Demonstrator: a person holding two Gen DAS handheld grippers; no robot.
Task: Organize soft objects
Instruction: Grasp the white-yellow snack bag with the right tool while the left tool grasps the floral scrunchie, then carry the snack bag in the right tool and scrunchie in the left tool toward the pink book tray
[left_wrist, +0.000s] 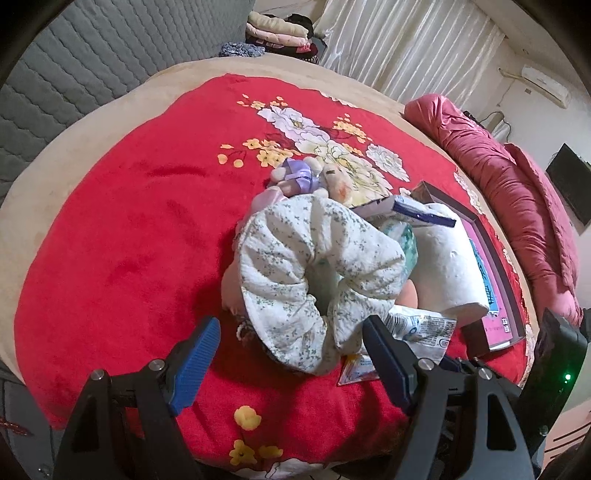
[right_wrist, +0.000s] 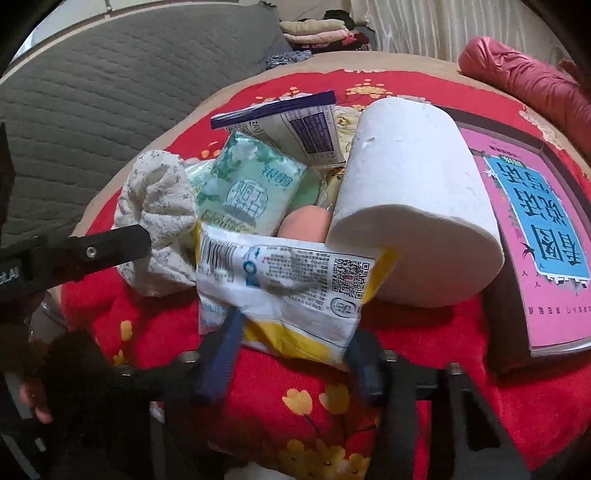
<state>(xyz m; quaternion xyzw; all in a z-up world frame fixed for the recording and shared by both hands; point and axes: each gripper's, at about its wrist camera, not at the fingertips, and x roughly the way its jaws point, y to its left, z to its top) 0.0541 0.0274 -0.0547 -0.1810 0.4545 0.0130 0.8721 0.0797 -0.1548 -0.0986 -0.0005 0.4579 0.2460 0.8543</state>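
Soft objects lay heaped on a red floral plush blanket (left_wrist: 122, 236), with the white cylindrical paper roll (right_wrist: 410, 192) taken as landmark. A white-and-yellow crinkled plastic packet (right_wrist: 284, 284) lay against the near, lower end of the roll. A mint-green tissue pack (right_wrist: 247, 188) and a peach rounded sponge-like object (right_wrist: 306, 221) were wedged just beside the roll on its left. Beyond these sat a cream floral-print fabric ring (left_wrist: 317, 266), a large scrunchie by its look. A small plush toy with a lilac bow (left_wrist: 306, 175) lay behind that ring, well apart from the roll. A pink-and-blue printed book in a dark box lid (right_wrist: 535, 236) lay flat on the other side of the roll, probably as the receiving tray.

The right gripper (right_wrist: 295, 354) had its blue pads set against the near edge of the packet, one at each side. The film puckered between them, so the claw was judged closed on the packet. An edge grip suited so thin and limp a thing.

The left gripper (left_wrist: 291, 343) stood with jaws wide, straddling the near side of the fabric ring without pressing it, apparently poised to take it.
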